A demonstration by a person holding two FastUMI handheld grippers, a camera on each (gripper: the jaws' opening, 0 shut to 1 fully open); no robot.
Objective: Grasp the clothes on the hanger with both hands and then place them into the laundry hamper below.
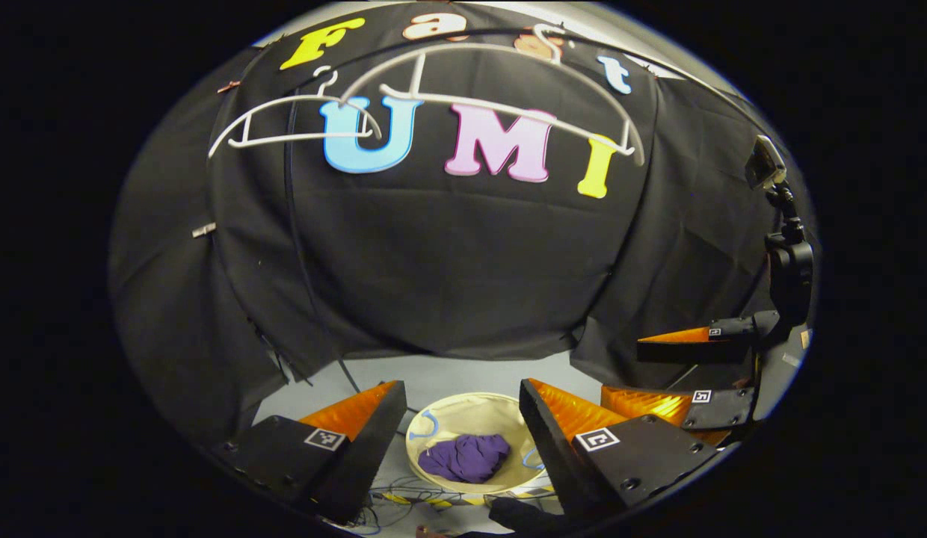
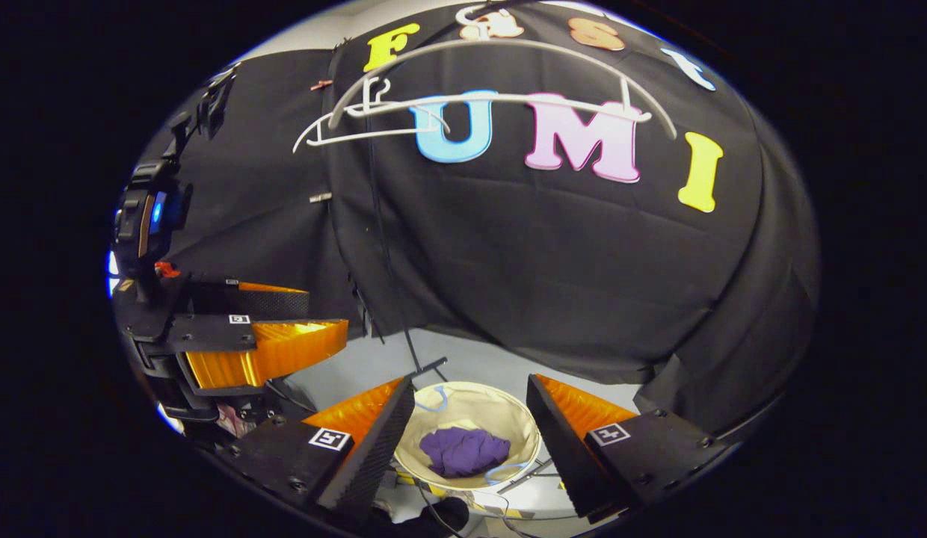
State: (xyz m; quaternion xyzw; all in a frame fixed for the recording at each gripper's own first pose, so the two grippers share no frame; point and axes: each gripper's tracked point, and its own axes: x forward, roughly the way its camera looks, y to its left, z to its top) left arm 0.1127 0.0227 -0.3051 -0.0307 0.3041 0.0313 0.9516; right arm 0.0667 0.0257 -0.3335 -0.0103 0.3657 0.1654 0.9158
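In the left gripper view the left gripper (image 1: pixel 460 433) hangs with its jaws spread and nothing between them, and through that gap, at six o'clock, sits one round laundry hamper (image 1: pixel 471 409) with one purple garment (image 1: pixel 465 457) bunched inside, clear of the rim all round. The right gripper (image 1: pixel 661 373) shows at four o'clock, jaws likewise spread, well apart from the hamper. Two bare white hangers (image 1: pixel 501 101) hang at twelve o'clock, overlapping. In the right gripper view open grey floor (image 2: pixel 471 362) rings the hamper's far edge, below the hem of the black cloth wall (image 2: pixel 553 254).
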